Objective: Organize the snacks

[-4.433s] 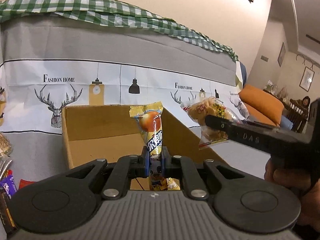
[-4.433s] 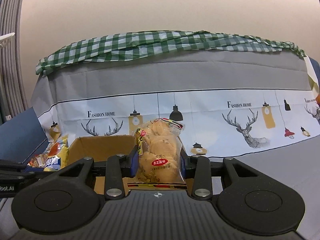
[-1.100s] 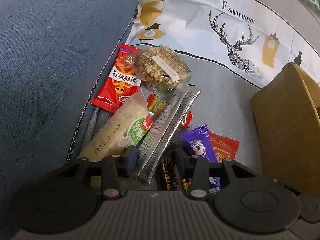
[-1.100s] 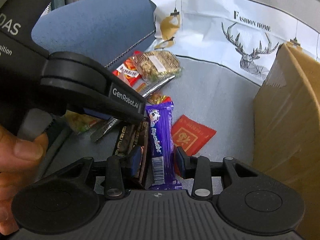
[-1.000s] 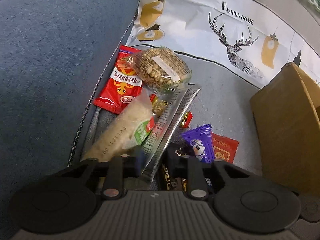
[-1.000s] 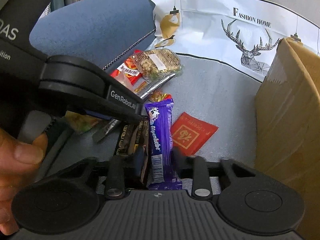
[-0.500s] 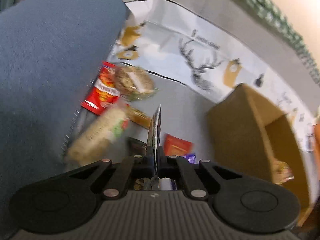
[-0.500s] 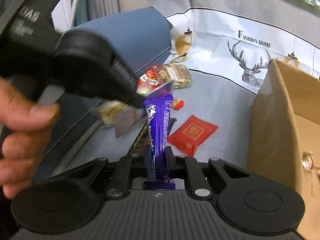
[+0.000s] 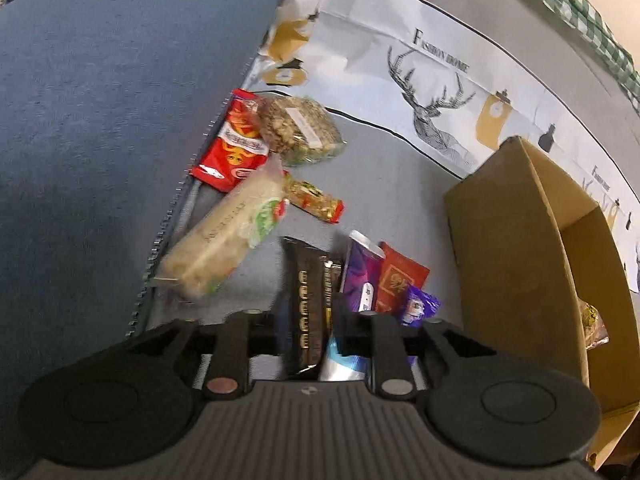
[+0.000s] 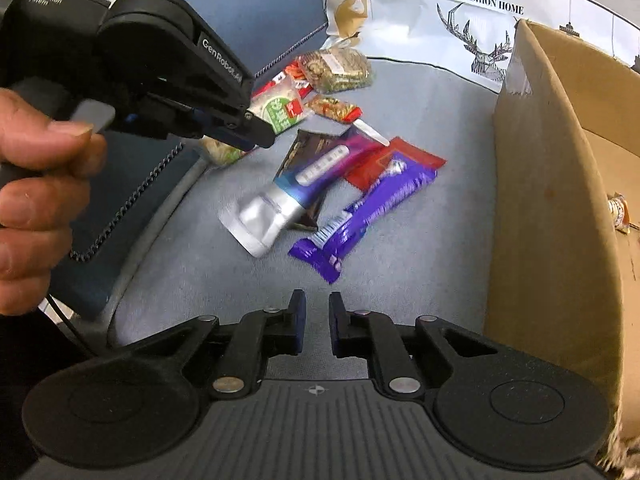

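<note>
The right gripper [image 10: 317, 322] stands narrowly open, holding nothing, above the grey sofa seat [image 10: 420, 240]. The purple bar [image 10: 370, 208] lies flat on the seat ahead of it, long axis running from 7 toward 1 o'clock. The left gripper [image 9: 310, 322] is parted and seems to grip nothing, though the dark bar [image 9: 310, 304] and silver-ended packet [image 10: 296, 196] show between its fingers. The cardboard box [image 10: 548, 208] stands at 3 o'clock.

"Fashion Home" on sofa cover [image 10: 490, 2], "DAS", "GenRobot" on left hand-held gripper [image 10: 256, 138]
</note>
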{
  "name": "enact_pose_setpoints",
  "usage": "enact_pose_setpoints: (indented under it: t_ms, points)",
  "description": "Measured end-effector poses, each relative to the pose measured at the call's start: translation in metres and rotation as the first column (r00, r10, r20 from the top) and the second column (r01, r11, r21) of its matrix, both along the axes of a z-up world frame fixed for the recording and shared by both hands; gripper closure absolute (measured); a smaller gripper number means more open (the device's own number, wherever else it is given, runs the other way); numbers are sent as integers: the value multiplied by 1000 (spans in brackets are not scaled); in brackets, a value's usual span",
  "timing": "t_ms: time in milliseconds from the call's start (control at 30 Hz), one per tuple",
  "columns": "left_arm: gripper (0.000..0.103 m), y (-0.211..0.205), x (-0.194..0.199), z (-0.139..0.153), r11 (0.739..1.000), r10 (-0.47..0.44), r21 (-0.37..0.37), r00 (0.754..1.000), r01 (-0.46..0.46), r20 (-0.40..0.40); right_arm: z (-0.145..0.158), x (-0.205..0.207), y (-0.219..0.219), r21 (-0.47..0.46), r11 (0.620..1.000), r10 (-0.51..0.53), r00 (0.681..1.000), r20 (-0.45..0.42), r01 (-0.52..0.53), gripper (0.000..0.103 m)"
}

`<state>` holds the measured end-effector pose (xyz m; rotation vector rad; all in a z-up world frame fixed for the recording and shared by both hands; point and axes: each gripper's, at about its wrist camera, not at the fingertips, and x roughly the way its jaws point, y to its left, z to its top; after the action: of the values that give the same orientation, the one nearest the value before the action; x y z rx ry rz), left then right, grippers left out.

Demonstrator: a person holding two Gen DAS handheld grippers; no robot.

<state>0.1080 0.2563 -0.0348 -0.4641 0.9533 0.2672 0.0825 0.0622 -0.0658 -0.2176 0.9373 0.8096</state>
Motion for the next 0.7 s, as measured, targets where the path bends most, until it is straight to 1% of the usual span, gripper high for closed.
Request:
enact_pose_setpoints:
  t_ms: [67, 133, 167, 233, 267, 333, 467, 533, 600, 633, 700]
  points:
    - [74, -3, 6, -2, 1000, -23, 8, 1000, 23, -6, 1, 2, 0, 25, 1000, -11, 1000, 2, 11, 74]
    - [74, -10, 12, -1, 999, -52, 17, 999, 52, -1, 3, 5, 0, 57, 998, -37, 999, 11, 36, 66]
    - [74, -12, 13, -1, 998, -67, 17, 998, 66, 6, 4, 8, 0, 75, 996, -57, 998, 18, 55, 64]
    - [73, -20, 18, -2, 995, -97, 30, 995, 97, 10, 5, 14, 0, 108, 990, -97, 995, 27, 94, 63]
    - [70, -25, 22, -3, 992, -116, 49, 993, 116, 2, 5, 15, 0, 119, 987, -115, 993, 28, 110, 63]
    - [69, -33, 30, -9, 985, -150, 80, 988, 151, -19, 4, 20, 3, 125, 982, -146, 989, 39, 140, 62]
    - [67, -46, 46, -22, 965, -202, 151, 975, 215, -97, -2, 31, 6, 97, 977, -193, 980, 39, 189, 62]
    - [67, -49, 51, -28, 958, -216, 164, 968, 234, -125, -6, 35, 9, 85, 977, -201, 979, 33, 197, 62]
    - [66, -51, 53, -30, 951, -227, 185, 965, 249, -130, -10, 38, 13, 72, 978, -199, 979, 32, 196, 60]
    - [66, -52, 54, -30, 948, -232, 190, 964, 254, -132, -13, 41, 16, 69, 979, -197, 980, 31, 194, 55]
    - [66, -52, 53, -31, 945, -237, 197, 962, 260, -132, -18, 42, 23, 48, 982, -184, 982, 34, 183, 55]
